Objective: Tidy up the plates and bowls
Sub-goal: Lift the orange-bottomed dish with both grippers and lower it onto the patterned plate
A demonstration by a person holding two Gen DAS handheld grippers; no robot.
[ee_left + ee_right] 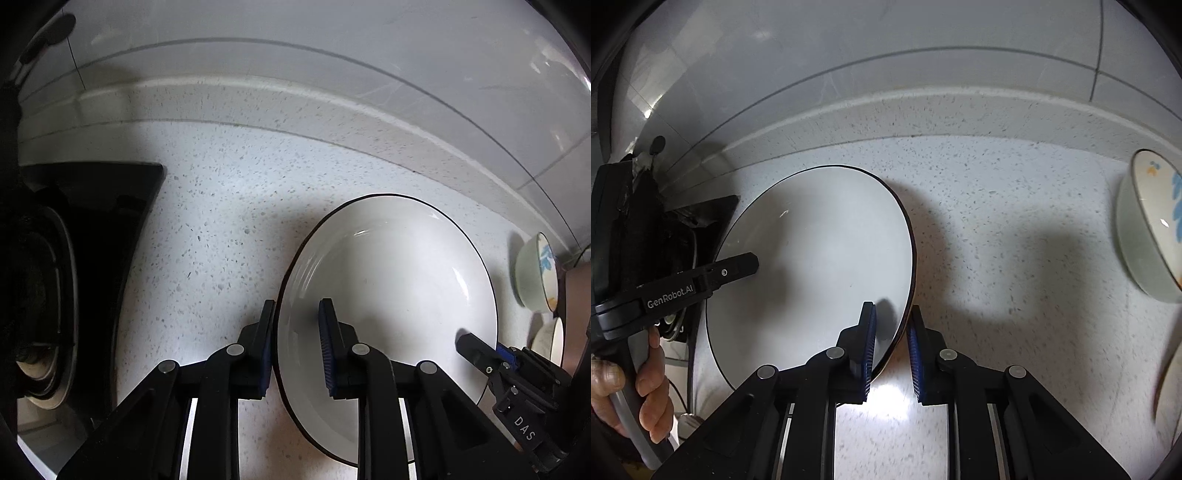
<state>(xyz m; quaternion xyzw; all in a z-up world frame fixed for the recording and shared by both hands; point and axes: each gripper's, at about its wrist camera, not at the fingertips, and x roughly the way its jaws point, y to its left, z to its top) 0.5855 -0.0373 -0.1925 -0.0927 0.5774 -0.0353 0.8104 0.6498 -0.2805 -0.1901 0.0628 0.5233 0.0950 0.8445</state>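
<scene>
Through the left wrist camera I see my left gripper (296,334) standing open across the near left rim of the white plate (391,280), one blue-padded finger (266,350) outside the black-edged rim and the other inside over the plate's well, with a gap on both sides, so nothing is clamped. The plate lies on the speckled countertop (221,229), which I take as my landmark: it sits on the countertop's right half, short of the raised back ledge. To the plate's left, at the countertop's left edge, is the black gas stove (74,266). To the plate's right, near the back ledge, a small bowl with blue pattern (535,273) stands tilted in this lens, and just below it a sliver of a second pale dish (552,338) shows, too cropped to name. My right gripper (491,356) reaches in over the plate's right rim. Through the right wrist camera my right gripper (891,341) is also open, its fingers straddling the plate's (812,258) right rim, one pad over the plate and one over bare countertop (1015,240). The left gripper (738,266) crosses the plate's far left side, held by my left hand (646,387), with the stove (683,236) behind it. The patterned bowl (1148,229) sits well right of the plate on the countertop.
</scene>
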